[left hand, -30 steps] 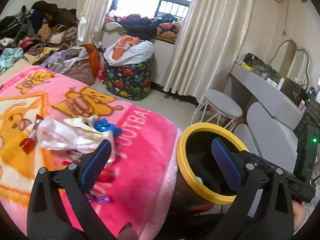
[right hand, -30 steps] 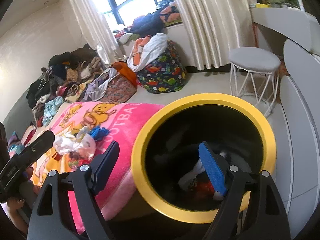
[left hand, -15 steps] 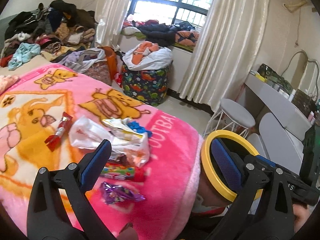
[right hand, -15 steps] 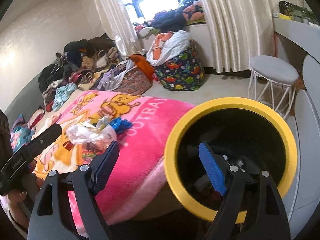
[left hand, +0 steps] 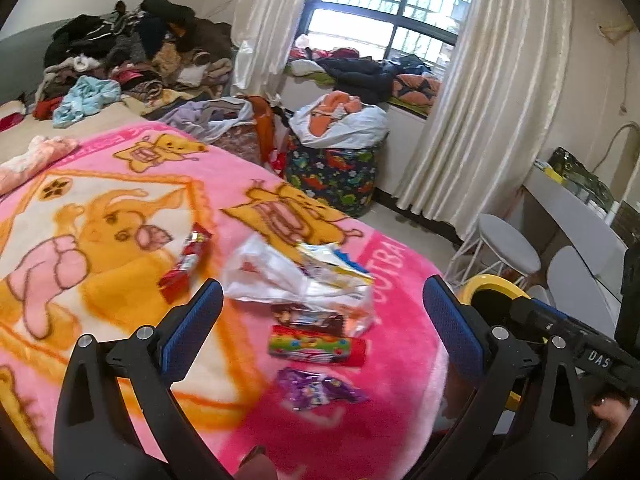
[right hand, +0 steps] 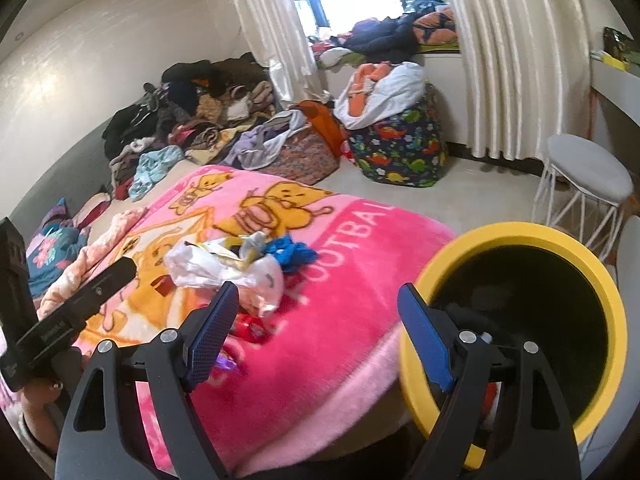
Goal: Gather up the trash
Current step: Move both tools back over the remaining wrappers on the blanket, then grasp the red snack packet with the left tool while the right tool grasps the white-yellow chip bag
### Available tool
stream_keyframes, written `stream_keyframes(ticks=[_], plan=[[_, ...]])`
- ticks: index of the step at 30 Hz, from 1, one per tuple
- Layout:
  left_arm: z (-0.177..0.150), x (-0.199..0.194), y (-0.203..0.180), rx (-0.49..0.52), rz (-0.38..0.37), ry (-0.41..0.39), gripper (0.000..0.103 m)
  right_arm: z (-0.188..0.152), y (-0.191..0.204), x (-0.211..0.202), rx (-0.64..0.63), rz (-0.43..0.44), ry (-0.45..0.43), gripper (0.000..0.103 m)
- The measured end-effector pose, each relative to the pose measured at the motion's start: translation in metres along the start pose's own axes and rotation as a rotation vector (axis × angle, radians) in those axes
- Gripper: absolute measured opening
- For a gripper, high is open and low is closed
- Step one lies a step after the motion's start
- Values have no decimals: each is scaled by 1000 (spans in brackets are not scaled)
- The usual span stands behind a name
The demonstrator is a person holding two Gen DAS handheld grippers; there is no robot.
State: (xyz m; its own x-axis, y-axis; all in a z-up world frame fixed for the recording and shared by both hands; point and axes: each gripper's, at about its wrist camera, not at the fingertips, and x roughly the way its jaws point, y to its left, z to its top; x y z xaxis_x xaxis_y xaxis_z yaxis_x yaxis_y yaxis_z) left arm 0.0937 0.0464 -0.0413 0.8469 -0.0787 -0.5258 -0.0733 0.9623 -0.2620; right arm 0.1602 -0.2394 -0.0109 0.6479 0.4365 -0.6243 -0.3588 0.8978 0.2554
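Note:
Trash lies on a pink cartoon blanket [left hand: 100, 240]: a crumpled white plastic bag [left hand: 276, 276], a red snack wrapper [left hand: 186, 264], a colourful tube wrapper [left hand: 318, 347], a purple wrapper [left hand: 316, 390] and a blue crumpled piece [right hand: 290, 252]. A yellow-rimmed black bin [right hand: 520, 320] stands beside the bed's corner. My left gripper [left hand: 324, 320] is open and empty above the wrappers. My right gripper [right hand: 320, 332] is open and empty between the blanket edge and the bin.
Piles of clothes [left hand: 132, 64] cover the far bed. A dinosaur-print bag [left hand: 336, 176] and a white stool [left hand: 508, 248] stand on the floor near the curtains [left hand: 472, 120]. A white desk [left hand: 580, 216] runs along the right wall.
Both grippers have swung left, away from the bin and over the blanket. More of the trash pile now shows in the left wrist view. Both stayed open.

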Motion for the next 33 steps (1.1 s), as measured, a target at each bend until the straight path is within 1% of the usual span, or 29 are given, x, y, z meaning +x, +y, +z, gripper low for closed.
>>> stream_keyframes(ticks=[8,11,16,21,25,27,32,33], plan=[[-4,5,40,-48,82,11,92,8,38,27,-97,64,24,79],[-6,8,54,-69,101,19,92,12,55,40,-150,91,30,77],[-9,16,79,-101,134,44,92,19,76,65,-222,121,62,71],[-12,24,95,-122,157,64,91,22,89,93,-292,113,101,65],[-11,37,108,-138,169,87,85,21,96,112,-342,98,134,64],[-10,46,112,-145,170,101,78,22,99,121,-363,87,144,63],[-9,70,118,-142,170,138,69,23,102,142,-401,79,175,58],[-9,74,119,-141,173,146,67,22,103,146,-409,75,182,54]])
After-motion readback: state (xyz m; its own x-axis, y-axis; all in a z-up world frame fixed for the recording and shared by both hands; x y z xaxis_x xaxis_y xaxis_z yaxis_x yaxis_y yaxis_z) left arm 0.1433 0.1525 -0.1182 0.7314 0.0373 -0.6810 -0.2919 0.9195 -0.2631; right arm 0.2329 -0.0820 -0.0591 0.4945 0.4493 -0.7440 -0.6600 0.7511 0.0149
